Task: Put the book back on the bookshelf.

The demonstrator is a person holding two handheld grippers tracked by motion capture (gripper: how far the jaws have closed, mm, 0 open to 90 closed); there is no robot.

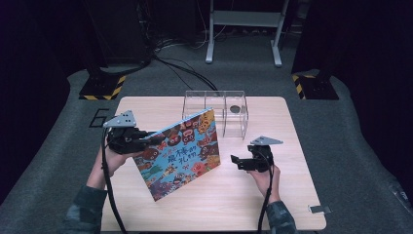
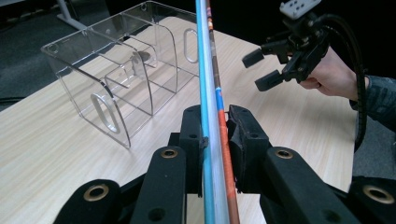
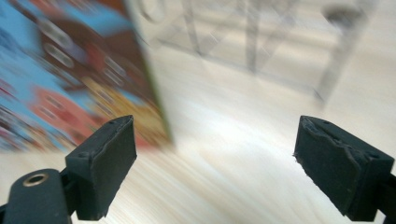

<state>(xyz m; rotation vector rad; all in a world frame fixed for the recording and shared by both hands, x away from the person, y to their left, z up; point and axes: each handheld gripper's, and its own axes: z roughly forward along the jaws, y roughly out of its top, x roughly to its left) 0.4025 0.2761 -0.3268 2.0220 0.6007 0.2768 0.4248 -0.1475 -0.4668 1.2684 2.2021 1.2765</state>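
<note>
1. Wooden tabletop (image 1: 243,204) carries everything; your forearms come in over its near edge, one toward each near corner.
2. Your left gripper (image 1: 146,139) sits over the left half of the tabletop, nearer the left edge than the middle. Its jaws are clamped on the book (image 1: 182,153), pinching the upper left edge of the cover.
3. In the left gripper view the pads (image 2: 194,135) press on both faces of the book (image 2: 210,93), which runs edge-on straight away from the camera, blue on one side and orange on the other.
4. That book stands tilted around the middle of the tabletop, its colourful cartoon cover facing you. Its low corner is close to the near edge; whether it touches the wood you cannot tell from these views.
5. Your right gripper (image 1: 237,161) hovers over the right half of the tabletop, just beside the book's right edge, apart from it. Its jaws stand wide, with nothing between them.
6. In the right gripper view, blurred, the pads (image 3: 105,158) frame bare wood, with the book's edge (image 3: 93,79) to their left.
7. Farthest off, a clear rack (image 1: 221,109) with upright dividers stands at the far edge, about mid-width, just behind the book's top corner.
</note>
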